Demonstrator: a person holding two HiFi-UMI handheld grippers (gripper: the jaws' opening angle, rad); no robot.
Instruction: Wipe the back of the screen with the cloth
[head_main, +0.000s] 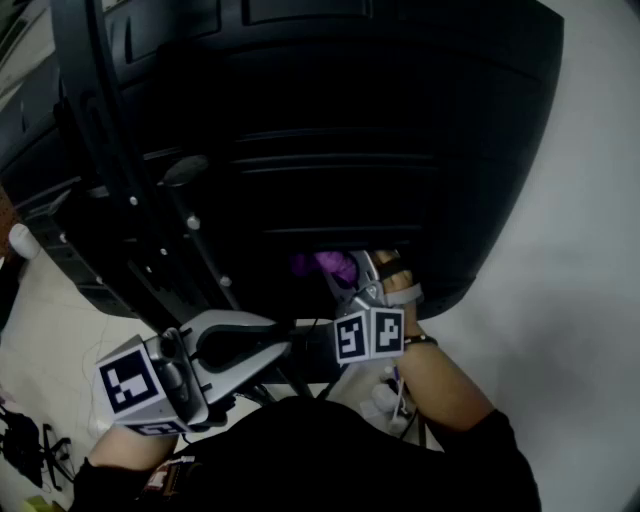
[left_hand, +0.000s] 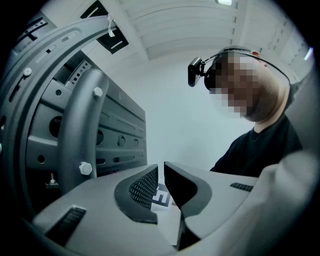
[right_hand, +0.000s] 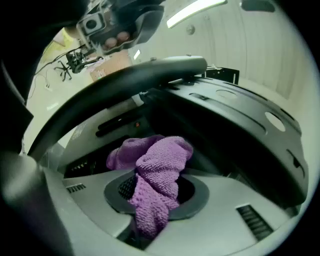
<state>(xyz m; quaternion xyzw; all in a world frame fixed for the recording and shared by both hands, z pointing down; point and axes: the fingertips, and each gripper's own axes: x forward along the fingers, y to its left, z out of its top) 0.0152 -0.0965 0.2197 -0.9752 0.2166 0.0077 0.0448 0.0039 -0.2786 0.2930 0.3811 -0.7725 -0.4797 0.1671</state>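
The black back of the screen (head_main: 340, 130) fills most of the head view, and its stand arm (head_main: 120, 170) runs down the left. A purple cloth (head_main: 325, 267) is pressed against the lower part of that back, with my right gripper (head_main: 352, 272) shut on it. In the right gripper view the cloth (right_hand: 157, 165) bulges out between the jaws of the right gripper (right_hand: 157, 189), close under the dark housing (right_hand: 240, 130). My left gripper (head_main: 300, 348) hangs lower left, below the screen, touching nothing. Its jaws (left_hand: 161, 172) stand nearly closed with nothing between them.
The stand's grey bolted arm (left_hand: 80, 125) and curved bracket (left_hand: 50, 45) rise close on the left of the left gripper. A pale surface (head_main: 580, 300) lies right of the screen. Cables (head_main: 30, 440) lie at lower left. The person's forearm (head_main: 440, 380) reaches in from below.
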